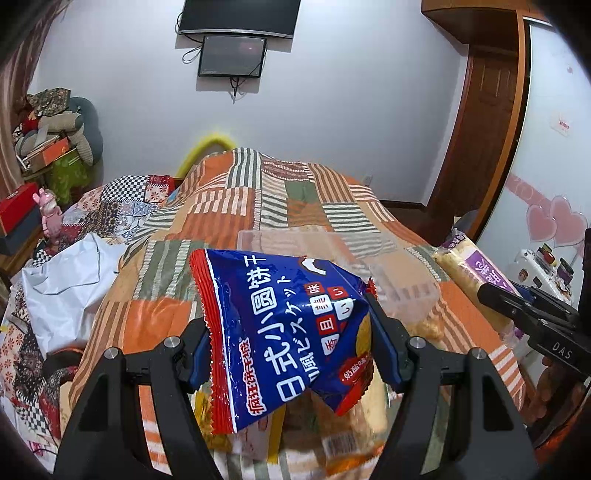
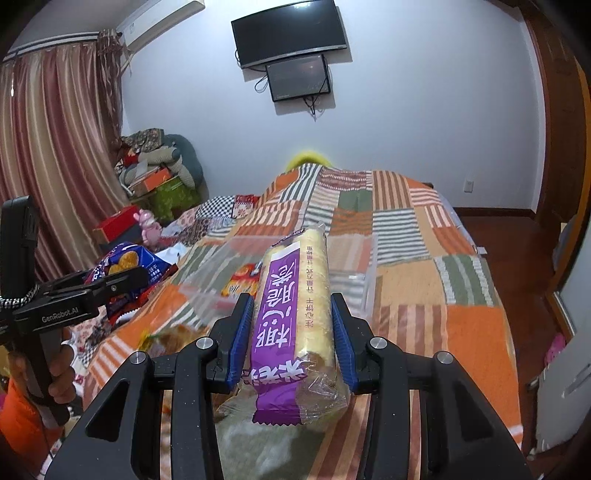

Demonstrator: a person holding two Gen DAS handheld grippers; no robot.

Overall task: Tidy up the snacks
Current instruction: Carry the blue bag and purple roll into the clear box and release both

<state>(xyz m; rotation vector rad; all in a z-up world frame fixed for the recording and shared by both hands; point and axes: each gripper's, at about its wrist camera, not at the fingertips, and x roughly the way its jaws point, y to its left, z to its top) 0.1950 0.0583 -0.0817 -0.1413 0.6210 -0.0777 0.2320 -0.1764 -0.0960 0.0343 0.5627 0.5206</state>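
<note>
Both grippers are black with ribbed blue pads and silver screws. The left gripper (image 2: 122, 284) reads "GenRobot.AI"; the right gripper (image 1: 532, 314) reads "DAS". An orange sleeve (image 2: 22, 417) shows.

A bedroom in a home: a bed (image 2: 424, 258) under a patchwork quilt (image 1: 258, 206), striped curtains (image 2: 55, 166), a wall-mounted television (image 2: 290, 33), a wooden door (image 1: 480, 129), and stuffed toys (image 1: 66, 125) piled in the corner.

A crinkled blue-and-red foil biscuit bag (image 1: 284, 332) hangs tilted above the bed; a long purple-labelled clear pack of pale yellow rolls (image 2: 291, 325) points away, lifted too.
</note>
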